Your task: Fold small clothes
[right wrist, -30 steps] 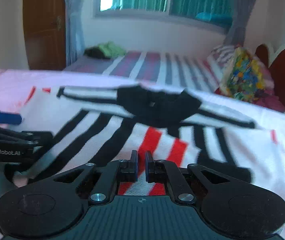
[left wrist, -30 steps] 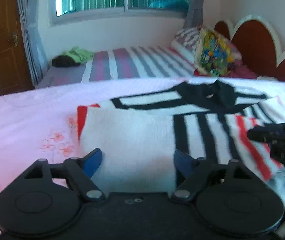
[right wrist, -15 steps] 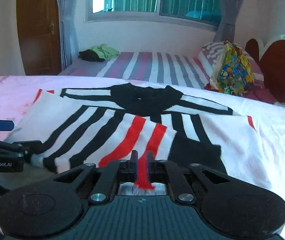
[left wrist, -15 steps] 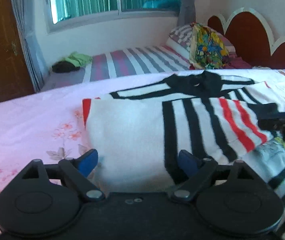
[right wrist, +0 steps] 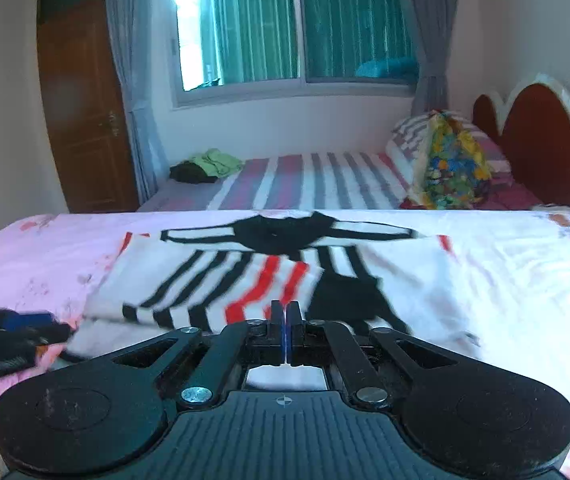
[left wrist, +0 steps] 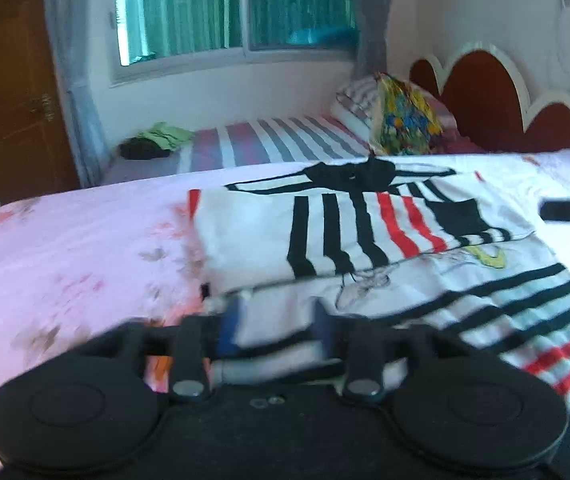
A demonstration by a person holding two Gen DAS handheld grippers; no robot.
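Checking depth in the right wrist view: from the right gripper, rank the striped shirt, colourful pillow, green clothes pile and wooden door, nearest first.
1. Striped white shirt, directly ahead.
2. Colourful patterned pillow, right.
3. Green clothes pile, left, on the far bed.
4. Brown wooden door, far left.

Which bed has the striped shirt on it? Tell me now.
The near bed, pink and floral, bears the striped shirt; the far bed, striped, bears a small clothes pile.

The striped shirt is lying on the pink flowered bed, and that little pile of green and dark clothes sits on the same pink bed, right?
Not quite. The striped shirt does lie on the pink flowered bed, but the pile of green and dark clothes sits on the other bed, the striped one under the window. The right wrist view shows it.
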